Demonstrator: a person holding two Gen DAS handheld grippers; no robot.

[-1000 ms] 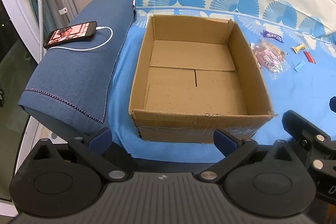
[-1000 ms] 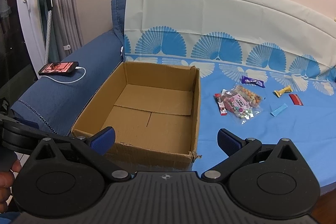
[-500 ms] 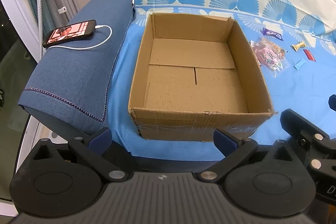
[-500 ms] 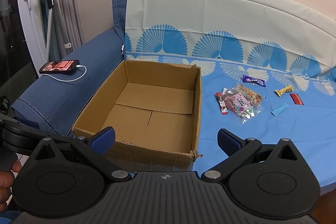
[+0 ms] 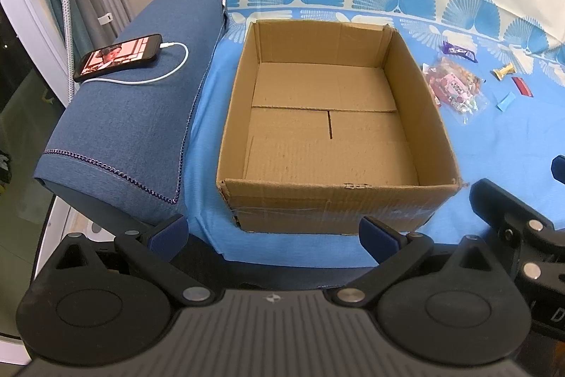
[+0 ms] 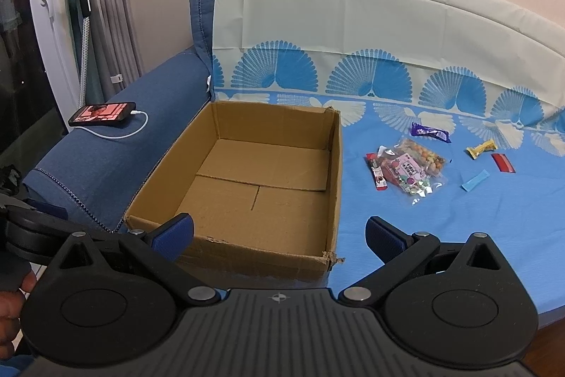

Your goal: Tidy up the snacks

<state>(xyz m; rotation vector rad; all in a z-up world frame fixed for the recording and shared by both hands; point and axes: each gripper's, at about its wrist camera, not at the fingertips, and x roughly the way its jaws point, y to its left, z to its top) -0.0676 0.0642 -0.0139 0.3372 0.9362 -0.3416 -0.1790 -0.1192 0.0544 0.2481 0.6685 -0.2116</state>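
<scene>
A: Cardboard first: we see one open box (image 6: 254, 179) on the blue sheet (image 6: 459, 235), with nothing inside it.

B: And we count six snacks, all on the sheet to the right of the box. One purple bar (image 6: 429, 132) lies farthest back. One clear bag of mixed sweets (image 6: 411, 170) is nearest the box, with one red stick (image 6: 378, 174) touching its left edge.

A: Farther right we have one yellow wrapped candy (image 6: 481, 148), one red packet (image 6: 503, 162) and one light blue strip (image 6: 475, 180), each lying apart from the others.

B: Our left gripper (image 5: 273, 234) hangs at the near wall of the box, its fingers spread wide and holding nothing.

A: Our right gripper (image 6: 279, 234) sits over the box's near right corner, likewise spread wide and empty.

B: On the denim armrest (image 5: 123, 129) we see one phone (image 5: 118, 57), screen lit, with one white cable (image 5: 166, 73) plugged in.
</scene>
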